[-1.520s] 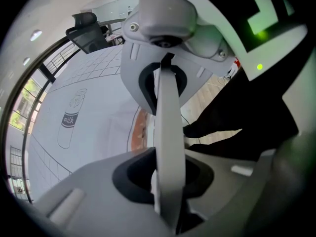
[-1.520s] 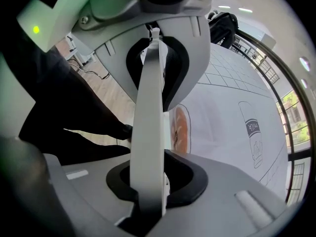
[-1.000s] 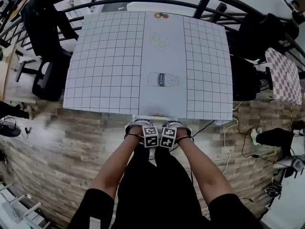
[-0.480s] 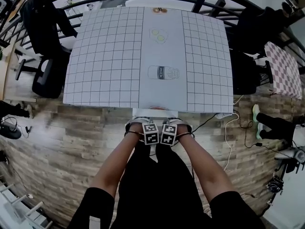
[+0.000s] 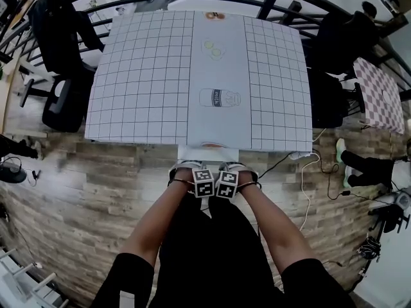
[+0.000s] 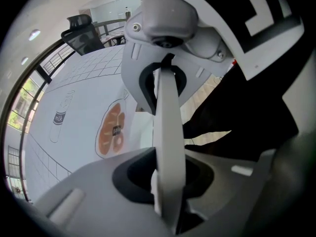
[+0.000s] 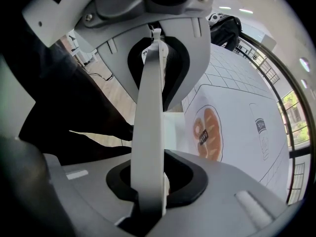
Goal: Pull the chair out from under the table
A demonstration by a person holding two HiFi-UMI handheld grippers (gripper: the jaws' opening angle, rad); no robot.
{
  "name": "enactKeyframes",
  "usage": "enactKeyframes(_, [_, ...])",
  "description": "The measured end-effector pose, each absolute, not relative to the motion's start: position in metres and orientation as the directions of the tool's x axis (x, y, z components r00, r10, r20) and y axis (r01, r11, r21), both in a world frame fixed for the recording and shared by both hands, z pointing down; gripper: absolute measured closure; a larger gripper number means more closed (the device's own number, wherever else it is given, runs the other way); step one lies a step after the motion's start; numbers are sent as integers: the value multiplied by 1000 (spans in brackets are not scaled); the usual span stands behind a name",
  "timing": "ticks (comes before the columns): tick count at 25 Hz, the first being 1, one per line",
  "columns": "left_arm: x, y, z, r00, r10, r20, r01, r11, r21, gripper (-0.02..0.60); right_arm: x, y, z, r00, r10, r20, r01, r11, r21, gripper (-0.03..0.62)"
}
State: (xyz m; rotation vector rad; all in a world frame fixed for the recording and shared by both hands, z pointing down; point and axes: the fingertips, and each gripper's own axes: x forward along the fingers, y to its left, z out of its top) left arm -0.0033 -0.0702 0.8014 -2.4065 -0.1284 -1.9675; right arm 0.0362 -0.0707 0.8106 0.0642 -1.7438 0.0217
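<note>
The white chair (image 5: 207, 153) stands at the near edge of the table (image 5: 141, 76), which is covered by a grid-printed cloth; a strip of its seat shows between the table edge and my hands. Both grippers point down, side by side, at the chair's backrest. In the head view my left gripper (image 5: 201, 179) and right gripper (image 5: 227, 179) touch each other. The thin white top edge of the backrest (image 6: 168, 132) runs between the left jaws, which are closed on it. The right jaws clamp the same edge (image 7: 150, 132).
A black office chair (image 5: 61, 50) stands at the table's left, and another dark chair (image 5: 334, 88) at its right. Cables (image 5: 308, 185) lie on the wooden floor to the right. A person's leg with a green shoe (image 5: 350, 159) is there too. A checked table (image 5: 382, 98) stands far right.
The chair has slid out toward me: more of its white seat shows beyond the table edge. Both hands came back with it, still clamped on the backrest.
</note>
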Motion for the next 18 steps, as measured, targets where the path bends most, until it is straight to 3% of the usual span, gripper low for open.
enactKeyframes(18, [-6, -52, 799, 216, 54, 975, 122, -992, 28, 502, 34, -52, 808, -167, -40, 985, -83, 996, 27, 523])
